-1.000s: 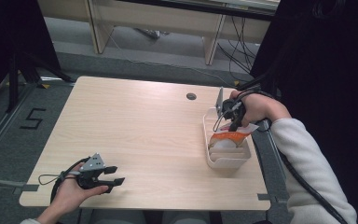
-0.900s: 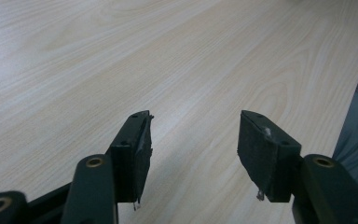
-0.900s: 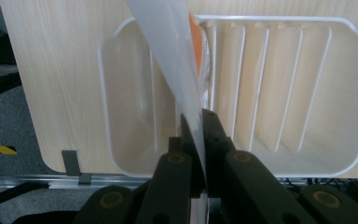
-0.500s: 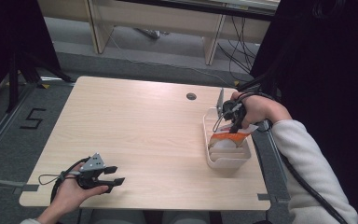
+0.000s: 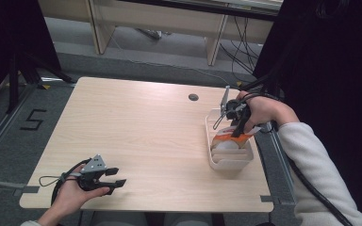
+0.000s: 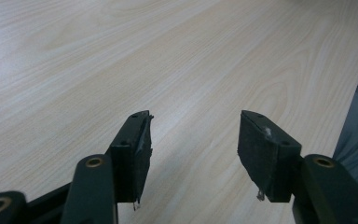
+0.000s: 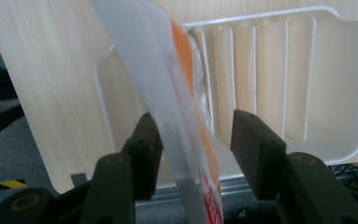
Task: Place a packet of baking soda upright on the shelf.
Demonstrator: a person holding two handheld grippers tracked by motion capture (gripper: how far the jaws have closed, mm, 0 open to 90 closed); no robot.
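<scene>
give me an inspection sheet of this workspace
surface: pale wood table, bare but for a small dark hole
job's things: white tray near the right edge; orange and clear bag standing in it
clutter: nothing seen
grippers: right tongs have just been opening, bag between the jaws, right pad clear of it; left tongs open, nothing between them, low over the near left corner
cables: one trails from each gripper; more on the floor past the table
surroundings: grey floor, a 5 marked in tape, wooden furniture legs behind
</scene>
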